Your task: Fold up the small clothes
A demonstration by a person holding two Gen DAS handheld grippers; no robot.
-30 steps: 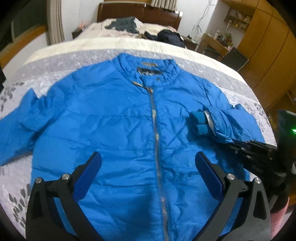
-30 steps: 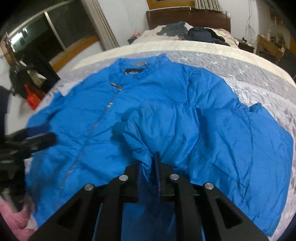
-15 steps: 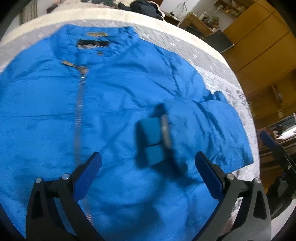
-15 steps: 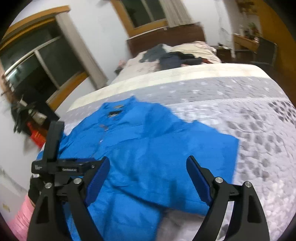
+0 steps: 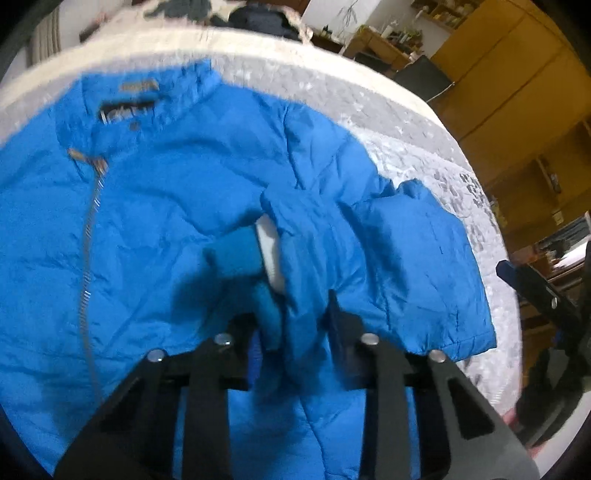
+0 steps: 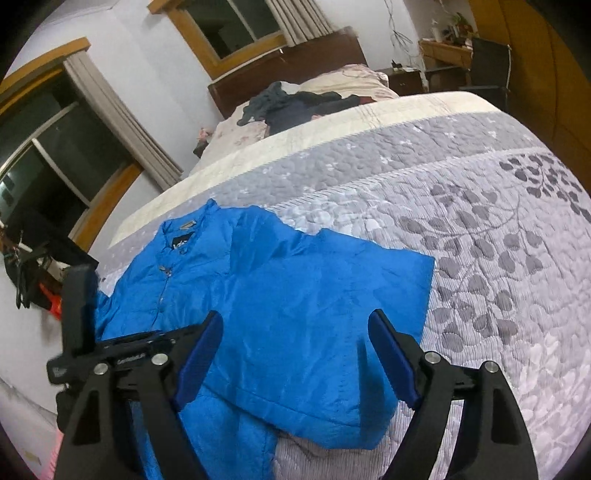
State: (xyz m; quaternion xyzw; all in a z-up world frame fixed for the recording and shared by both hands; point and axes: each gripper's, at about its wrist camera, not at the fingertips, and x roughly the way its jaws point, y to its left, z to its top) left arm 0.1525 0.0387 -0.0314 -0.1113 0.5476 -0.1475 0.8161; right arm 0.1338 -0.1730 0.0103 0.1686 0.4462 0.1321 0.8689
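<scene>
The blue padded jacket lies front-up on the grey patterned quilt of the bed, zip closed to the collar. One sleeve is folded inward across the chest, its knit cuff pointing toward the zip.

Left wrist view: the left gripper is clamped on the cuff end of the folded sleeve, fabric bunched between the two fingers. The white inner band of the cuff shows only here. At the far right edge a blue pad of the right gripper is visible.

Right wrist view: the right gripper hovers above the jacket's folded side, jaws wide apart and holding nothing. Only this view shows the windows, the curtains and the dark clothes near the headboard.

Compared with half a second ago, the left gripper has changed from spread open to closed on the sleeve; the right gripper remains open
</scene>
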